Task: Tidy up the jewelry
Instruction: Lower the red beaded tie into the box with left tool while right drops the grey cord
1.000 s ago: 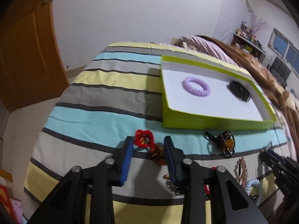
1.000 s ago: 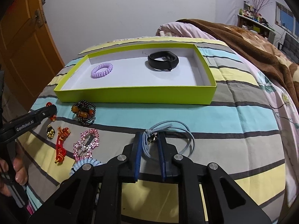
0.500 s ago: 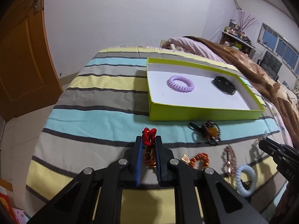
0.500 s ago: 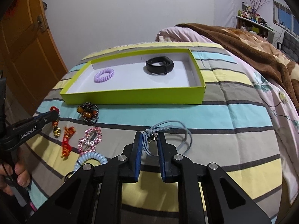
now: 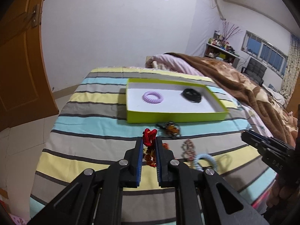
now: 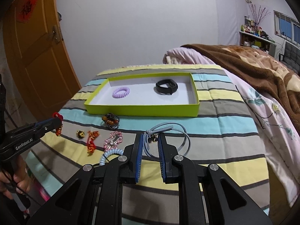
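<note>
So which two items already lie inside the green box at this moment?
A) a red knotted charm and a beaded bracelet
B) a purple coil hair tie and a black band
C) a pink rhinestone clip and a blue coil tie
B: the purple coil hair tie and the black band lie apart on the white floor of the green box; the other pieces are outside it.

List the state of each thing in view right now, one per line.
Left gripper: shut on red knotted cord charm, lifted.
Right gripper: shut on grey-blue looped cord.
Lime-green cardboard tray: open, holding lilac spiral hair tie and black wristband.
Pale blue spiral hair tie: lying on striped bedspread.
</note>
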The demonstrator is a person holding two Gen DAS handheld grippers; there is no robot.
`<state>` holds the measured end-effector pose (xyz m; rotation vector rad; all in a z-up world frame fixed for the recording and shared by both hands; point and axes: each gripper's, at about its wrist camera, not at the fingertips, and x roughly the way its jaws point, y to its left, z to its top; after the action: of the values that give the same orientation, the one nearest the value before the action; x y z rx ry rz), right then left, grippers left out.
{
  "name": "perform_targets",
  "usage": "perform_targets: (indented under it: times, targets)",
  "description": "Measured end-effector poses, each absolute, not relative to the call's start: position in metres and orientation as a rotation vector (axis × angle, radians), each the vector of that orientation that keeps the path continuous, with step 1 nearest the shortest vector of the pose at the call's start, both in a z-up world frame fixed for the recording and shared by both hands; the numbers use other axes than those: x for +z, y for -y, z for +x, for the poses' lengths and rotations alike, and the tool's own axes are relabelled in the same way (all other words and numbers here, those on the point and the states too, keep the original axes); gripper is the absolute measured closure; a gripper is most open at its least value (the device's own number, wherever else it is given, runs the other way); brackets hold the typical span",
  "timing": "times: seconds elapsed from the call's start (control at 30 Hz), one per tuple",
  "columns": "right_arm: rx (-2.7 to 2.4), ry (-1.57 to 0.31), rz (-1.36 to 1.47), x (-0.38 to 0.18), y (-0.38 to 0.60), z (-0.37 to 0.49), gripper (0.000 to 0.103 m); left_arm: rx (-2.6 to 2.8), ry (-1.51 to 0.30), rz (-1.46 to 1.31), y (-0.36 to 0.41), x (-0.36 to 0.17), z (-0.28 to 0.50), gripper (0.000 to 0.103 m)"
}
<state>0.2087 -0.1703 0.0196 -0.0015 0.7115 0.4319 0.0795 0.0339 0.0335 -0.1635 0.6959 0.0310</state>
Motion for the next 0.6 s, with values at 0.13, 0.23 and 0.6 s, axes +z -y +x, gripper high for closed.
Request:
perform_targets:
  times: [0.13, 0.23, 0.6]
  targets:
    - [0.432, -0.689, -0.003, 0.029, 0.173, 0.201, 0.086, 0.001, -0.671, -0.153, -0.023, 0.044, 0.072, 0.09]
    - [0.432, -0.674, -0.005, 0.035, 0.174, 0.197, 0.086, -0.013, -0.661, -0.147, -0.018, 0.048, 0.07, 0.09]
    - [0.439, -0.653, -0.016, 0.043, 0.175, 0.191, 0.086, -0.017, -0.647, -0.151, -0.012, 0.052, 0.068, 0.09]
